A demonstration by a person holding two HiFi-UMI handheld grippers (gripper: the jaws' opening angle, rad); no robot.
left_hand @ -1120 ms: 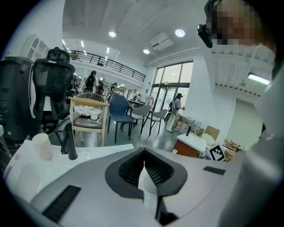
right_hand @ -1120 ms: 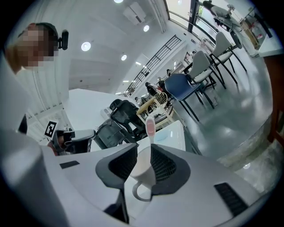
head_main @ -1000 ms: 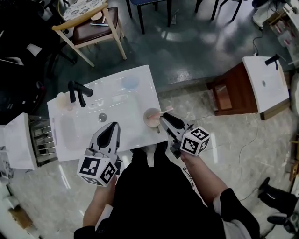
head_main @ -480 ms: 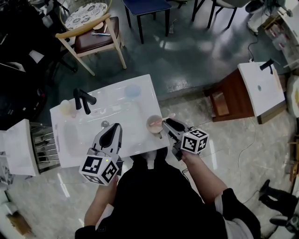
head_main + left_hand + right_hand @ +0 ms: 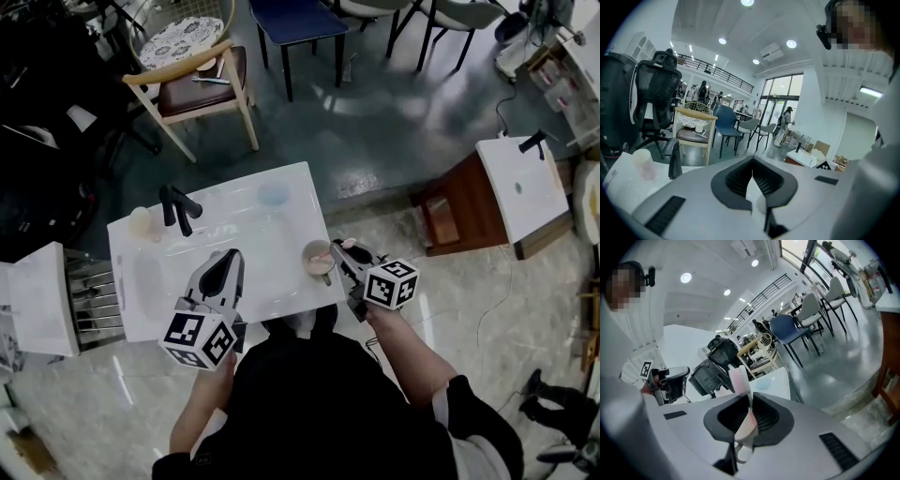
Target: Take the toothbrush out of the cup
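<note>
A pinkish cup (image 5: 318,259) stands near the front right corner of the white sink counter (image 5: 281,225). My right gripper (image 5: 338,251) is just right of the cup's rim, shut on the pink toothbrush (image 5: 349,244). In the right gripper view the toothbrush (image 5: 739,379) stands upright between the jaws of the right gripper (image 5: 750,399), bristle head up; the cup is hidden there. My left gripper (image 5: 228,257) hovers over the counter's front, shut and empty. In its own view the left gripper (image 5: 752,161) has its pads together.
A black faucet (image 5: 178,207) and a pale small cup (image 5: 141,221) stand at the counter's back left, with a blue disc (image 5: 273,194) at the back right. A wooden chair (image 5: 192,80) stands beyond. A brown cabinet with a white top (image 5: 511,187) is to the right.
The head view has shifted, so the counter sits lower in frame. Both grippers keep about the same places relative to the cup, and the right one still pinches the toothbrush.
</note>
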